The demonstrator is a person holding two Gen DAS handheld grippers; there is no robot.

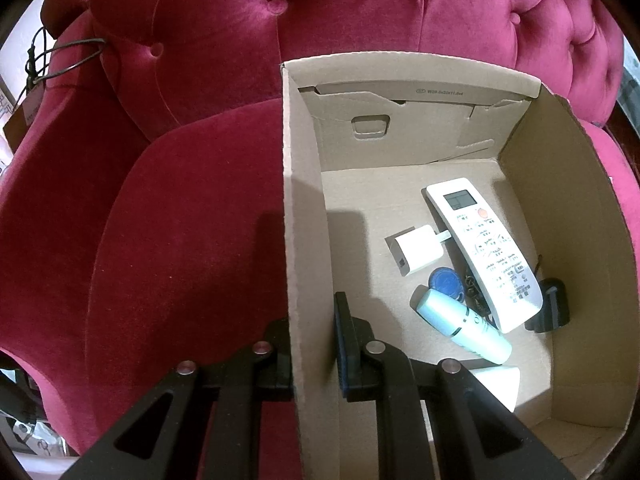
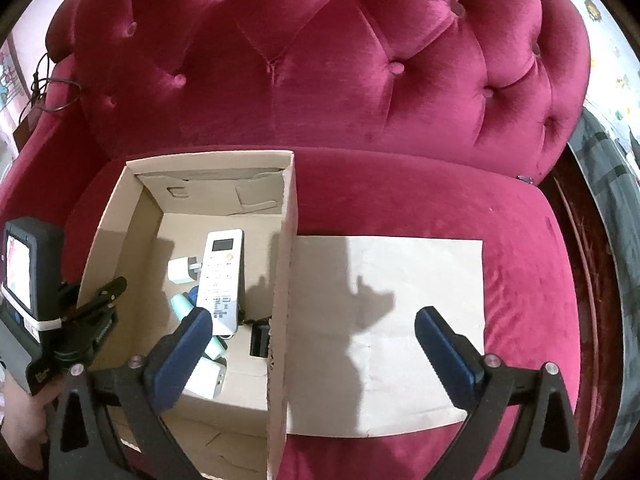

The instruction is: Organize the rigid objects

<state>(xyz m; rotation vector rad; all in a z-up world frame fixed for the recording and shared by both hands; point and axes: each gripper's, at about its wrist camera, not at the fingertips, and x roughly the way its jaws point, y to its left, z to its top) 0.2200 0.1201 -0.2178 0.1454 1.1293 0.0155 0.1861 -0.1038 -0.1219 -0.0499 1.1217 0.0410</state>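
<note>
An open cardboard box (image 1: 304,208) (image 2: 286,280) sits on a red sofa. Inside lie a white remote (image 1: 484,252) (image 2: 222,276), a white charger cube (image 1: 416,250) (image 2: 180,272), a pale blue tube (image 1: 464,324) (image 2: 180,306), a blue key tag (image 1: 446,280), a second white adapter (image 2: 206,378) and a black charger (image 1: 550,306) (image 2: 260,340). My left gripper (image 1: 314,344) is shut on the box's left wall, one finger inside, one outside. My right gripper (image 2: 314,352) is open and empty, straddling the box's right wall.
A flat sheet of brown paper (image 2: 420,300) lies on the sofa seat (image 2: 520,240) right of the box. The tufted backrest (image 2: 320,60) rises behind. A cable (image 1: 68,56) hangs over the left armrest. The left gripper's body with its screen (image 2: 24,276) shows at left.
</note>
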